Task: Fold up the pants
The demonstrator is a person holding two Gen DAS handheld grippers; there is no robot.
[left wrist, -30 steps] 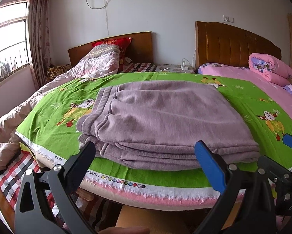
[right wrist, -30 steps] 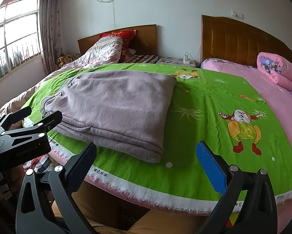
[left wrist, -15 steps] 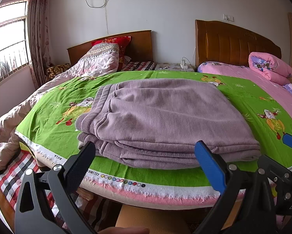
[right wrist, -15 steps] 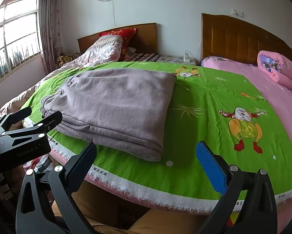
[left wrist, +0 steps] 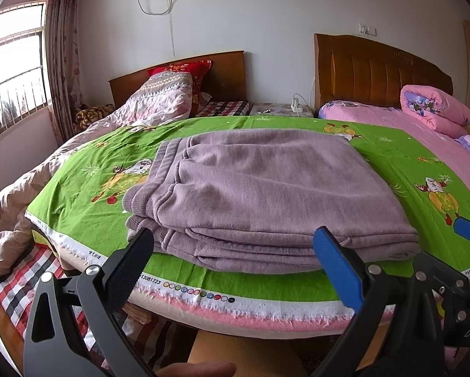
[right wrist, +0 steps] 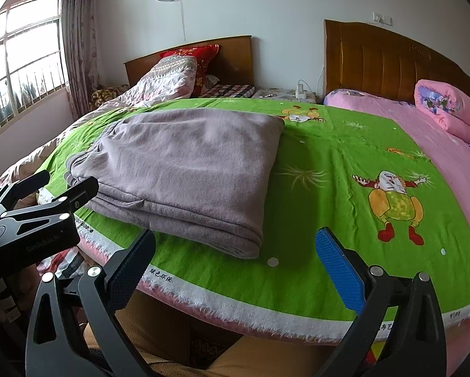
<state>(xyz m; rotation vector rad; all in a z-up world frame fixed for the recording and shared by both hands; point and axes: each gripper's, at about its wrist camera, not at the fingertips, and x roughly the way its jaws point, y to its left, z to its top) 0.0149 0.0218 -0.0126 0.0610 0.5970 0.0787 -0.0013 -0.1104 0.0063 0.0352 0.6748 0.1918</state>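
Mauve knit pants point(left wrist: 266, 194) lie folded into a flat stack on the green cartoon-print cloth point(left wrist: 87, 163), waistband to the left. My left gripper point(left wrist: 235, 238) hangs open just in front of the stack's near edge, nothing between its fingers. In the right wrist view the same pants point(right wrist: 184, 163) sit left of centre and my right gripper point(right wrist: 235, 238) is open over the cloth's near hem point(right wrist: 266, 301), right of the stack's corner. The left gripper's body point(right wrist: 30, 213) shows at the left edge there; the right gripper's blue tip point(left wrist: 469, 231) shows in the left wrist view.
Green cloth point(right wrist: 345, 188) covers a surface with a fringed white-pink hem. Behind stand two beds with wooden headboards point(left wrist: 376, 72), a rumpled pale quilt point(left wrist: 159, 103), a rolled pink quilt point(left wrist: 433, 110) and a nightstand point(left wrist: 282, 108). A window point(left wrist: 12, 72) is on the left.
Both grippers have edged slightly forward toward the bed; the pants stack looks a little nearer. Nothing was grasped or released.
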